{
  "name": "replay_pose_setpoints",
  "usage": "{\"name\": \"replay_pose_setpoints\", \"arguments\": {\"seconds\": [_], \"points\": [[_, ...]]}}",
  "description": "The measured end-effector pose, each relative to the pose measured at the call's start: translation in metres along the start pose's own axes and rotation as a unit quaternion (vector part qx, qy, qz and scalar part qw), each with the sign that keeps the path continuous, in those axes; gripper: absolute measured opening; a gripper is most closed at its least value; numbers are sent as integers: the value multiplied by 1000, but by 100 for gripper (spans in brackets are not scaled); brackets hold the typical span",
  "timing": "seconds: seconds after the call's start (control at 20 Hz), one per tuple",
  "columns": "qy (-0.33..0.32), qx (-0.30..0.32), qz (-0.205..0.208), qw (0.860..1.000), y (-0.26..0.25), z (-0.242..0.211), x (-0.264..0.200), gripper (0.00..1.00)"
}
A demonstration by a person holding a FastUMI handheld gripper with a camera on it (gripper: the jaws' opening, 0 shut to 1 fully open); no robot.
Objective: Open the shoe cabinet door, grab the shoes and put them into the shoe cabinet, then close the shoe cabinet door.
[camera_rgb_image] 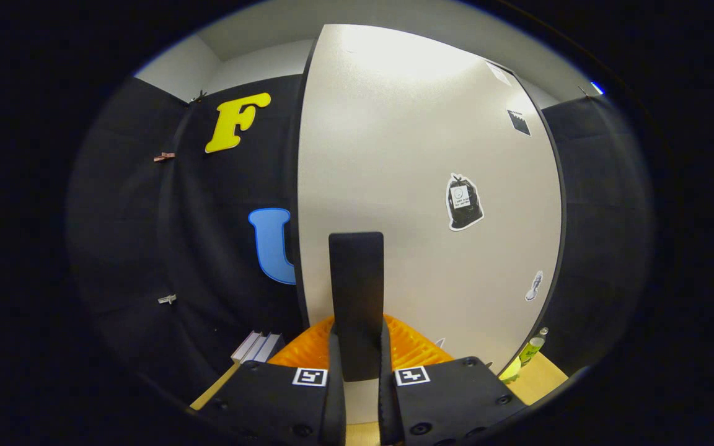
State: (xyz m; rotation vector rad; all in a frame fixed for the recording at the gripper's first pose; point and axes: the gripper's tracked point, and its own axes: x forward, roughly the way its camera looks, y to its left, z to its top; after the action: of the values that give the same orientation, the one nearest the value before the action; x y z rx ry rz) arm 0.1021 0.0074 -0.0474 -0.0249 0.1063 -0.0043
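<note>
Currently I have the tool (357,371) clenched on the dark handle (356,297) of the pale shoe cabinet door (419,186) directly ahead, so the door step is in hand; next requires swinging it along its hinge arc.

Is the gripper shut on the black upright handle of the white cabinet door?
Yes, shut: the gripper has both fingers pressing on the black upright handle of the white cabinet door.

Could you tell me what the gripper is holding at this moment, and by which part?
The gripper is shut on the cabinet door's black handle, clamping its lower end.
</note>
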Motion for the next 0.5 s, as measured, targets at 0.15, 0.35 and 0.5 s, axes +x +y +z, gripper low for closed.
{"name": "replay_pose_setpoints", "arguments": {"seconds": [0.15, 0.35, 0.5], "points": [[-2, 3, 11, 1000, -6, 1, -22, 24], [3, 10, 29, 1000, -19, 0, -47, 24], [9, 12, 49, 999, -30, 0, -65, 24]]}}
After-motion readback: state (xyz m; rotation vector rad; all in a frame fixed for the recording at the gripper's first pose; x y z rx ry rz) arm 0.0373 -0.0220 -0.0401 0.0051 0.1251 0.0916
